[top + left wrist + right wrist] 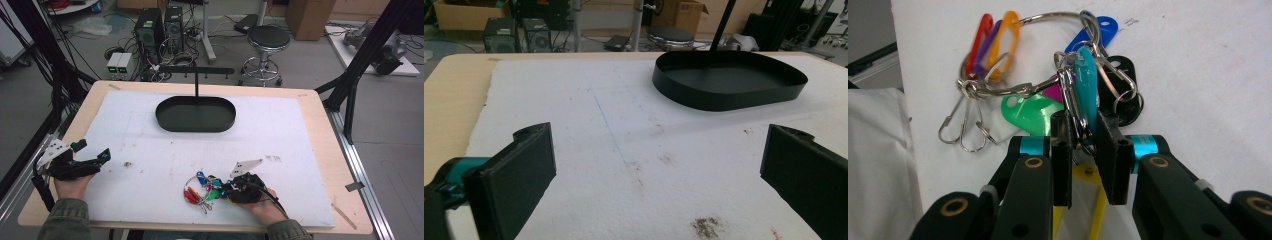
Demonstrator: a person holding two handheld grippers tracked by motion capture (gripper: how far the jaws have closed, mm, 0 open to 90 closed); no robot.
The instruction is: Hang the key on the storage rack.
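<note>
Now right claw [1083, 150] pinches clip and teal tag of metal key ring with coloured plastic tags [202, 187] — near tabletop edge; lift slowly, bunch dangling. Left claw [656, 170] spread, idle.

A grey floor [310, 60] is stretching out behind the wooden surface [320, 107], which is wearing a white sheet [280, 130]. A round black stool [268, 37] is standing on shiny legs. Two dark computer boxes [160, 27] are sitting among tangled cables [125, 47]. Brown cardboard boxes [310, 17] are waiting at the back. Black frame bars [367, 47] are leaning at the sides.
</note>
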